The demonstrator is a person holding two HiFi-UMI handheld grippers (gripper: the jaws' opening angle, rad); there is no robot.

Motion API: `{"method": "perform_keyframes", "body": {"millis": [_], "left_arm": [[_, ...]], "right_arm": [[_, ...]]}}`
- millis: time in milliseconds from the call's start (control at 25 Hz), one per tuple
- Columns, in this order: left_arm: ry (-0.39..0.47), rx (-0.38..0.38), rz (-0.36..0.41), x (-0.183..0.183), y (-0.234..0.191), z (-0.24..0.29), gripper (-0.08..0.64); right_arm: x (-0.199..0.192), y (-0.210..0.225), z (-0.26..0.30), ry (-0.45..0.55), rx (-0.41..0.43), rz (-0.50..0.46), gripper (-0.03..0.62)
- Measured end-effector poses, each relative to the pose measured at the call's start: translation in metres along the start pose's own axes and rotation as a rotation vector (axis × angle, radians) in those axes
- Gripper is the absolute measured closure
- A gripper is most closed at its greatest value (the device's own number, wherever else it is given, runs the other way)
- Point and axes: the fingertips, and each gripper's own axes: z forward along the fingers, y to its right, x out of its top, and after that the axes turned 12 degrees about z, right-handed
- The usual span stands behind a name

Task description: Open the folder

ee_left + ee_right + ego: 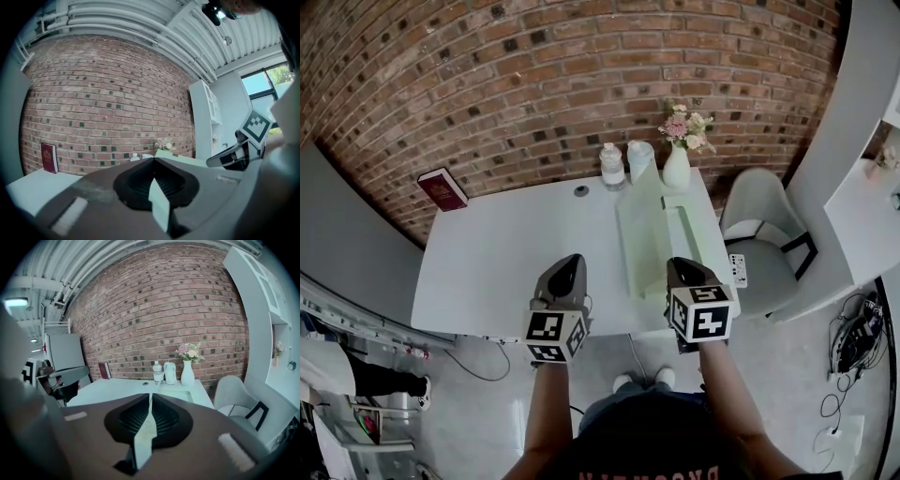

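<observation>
Left tongs [570, 260] and right tongs [681, 263] hover pinched narrow, apparently empty, at the counter's [506, 262] 6 o'clock edge. The pale-green folder [642, 234] lies toward 3 o'clock. I'd spread the right pair and nip only the top cover.

Head cam looks steeply down on the table [506, 262]; gripper cams sit low facing the brick wall [103, 93], all sharing the flowers [190, 351].

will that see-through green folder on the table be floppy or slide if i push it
The folder looks thin and see-through, so it is probably light and floppy; a lifted cover would likely bend. It lies on the smooth white table, so it may slide if pushed, possibly into the vase at its far end.
</observation>
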Motion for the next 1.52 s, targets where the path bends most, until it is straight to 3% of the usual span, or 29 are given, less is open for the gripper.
{"method": "perform_keyframes", "body": {"millis": [760, 1520], "left_arm": [[-0.079, 0.147, -0.033, -0.049, -0.074, -0.081, 0.561], [-0.141, 0.281, -0.126, -0.101, -0.113, -0.127, 0.561]], "right_arm": [[-0.030, -0.122, 0.037, -0.050, 0.225, -0.088, 0.581], [-0.107, -0.203, 0.089, -0.215, 0.346, -0.302, 0.581]]}}
